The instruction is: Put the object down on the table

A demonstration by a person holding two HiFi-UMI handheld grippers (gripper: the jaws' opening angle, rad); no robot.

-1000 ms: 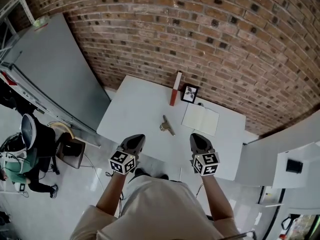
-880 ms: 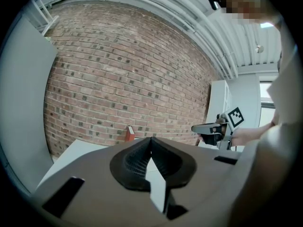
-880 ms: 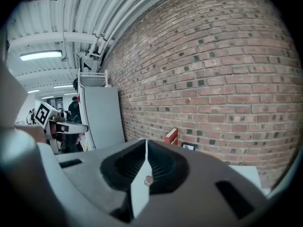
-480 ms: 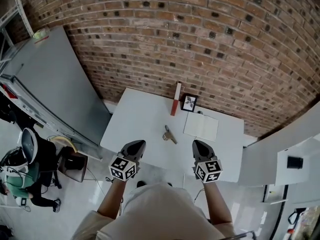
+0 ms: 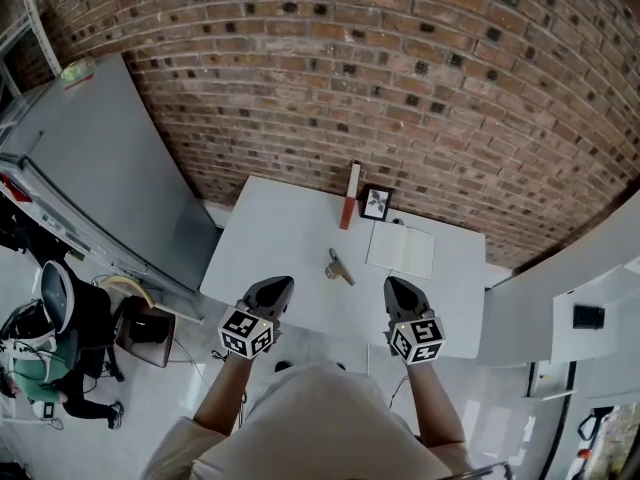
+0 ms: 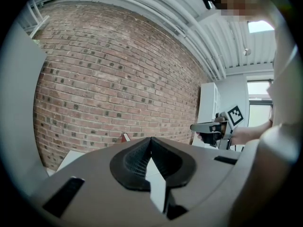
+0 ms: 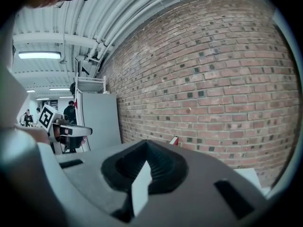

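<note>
Metal object lies on the tabletop, beyond and midway between my left gripper and right gripper. Long axis runs far-left to near-right. Both jaws together, empty.

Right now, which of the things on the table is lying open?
The white notebook, spread flat on the right. The red book stands upright at the back, the framed picture beside it.
</note>
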